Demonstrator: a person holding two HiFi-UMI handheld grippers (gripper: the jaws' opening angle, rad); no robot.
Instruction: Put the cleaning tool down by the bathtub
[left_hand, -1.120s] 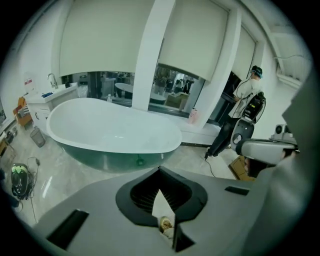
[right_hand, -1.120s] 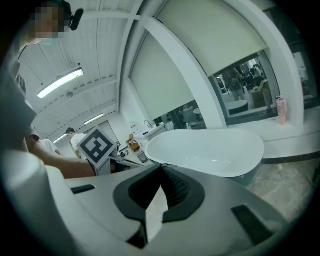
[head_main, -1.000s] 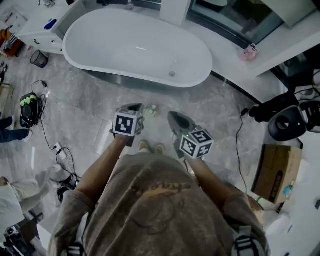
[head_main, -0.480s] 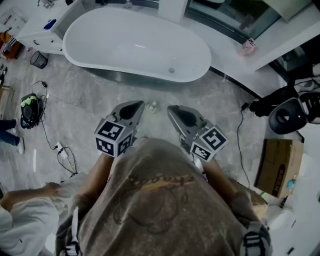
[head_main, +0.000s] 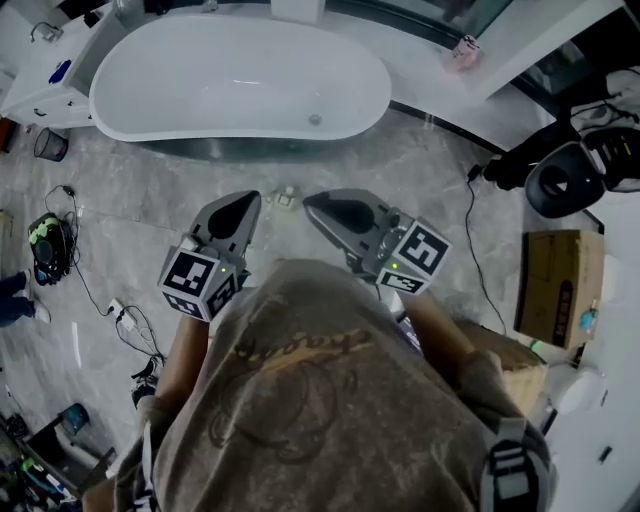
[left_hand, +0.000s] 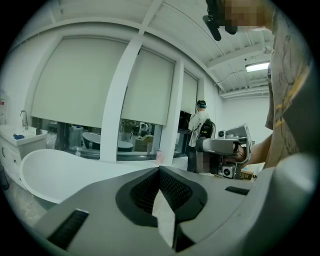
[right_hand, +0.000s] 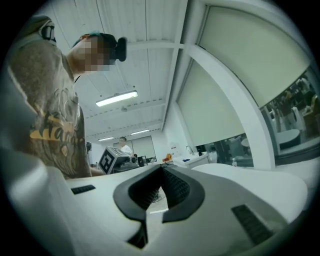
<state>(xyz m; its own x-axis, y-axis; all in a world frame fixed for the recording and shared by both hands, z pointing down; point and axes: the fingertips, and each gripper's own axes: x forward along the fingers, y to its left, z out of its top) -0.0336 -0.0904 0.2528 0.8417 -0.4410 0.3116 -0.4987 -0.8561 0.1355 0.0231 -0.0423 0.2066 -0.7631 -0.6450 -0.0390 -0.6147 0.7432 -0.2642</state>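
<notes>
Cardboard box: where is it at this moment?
In the head view, the cardboard box is at the far right, beyond the right gripper.

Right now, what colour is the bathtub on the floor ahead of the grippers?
The bathtub is plain white, seen best in the head view.

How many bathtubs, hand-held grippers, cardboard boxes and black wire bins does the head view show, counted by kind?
Bathtubs: 1, the white bathtub
Grippers: 2, the left gripper and the right gripper
Cardboard boxes: 1, the cardboard box
Wire bins: 1, the black wire bin
Total: 5
</notes>
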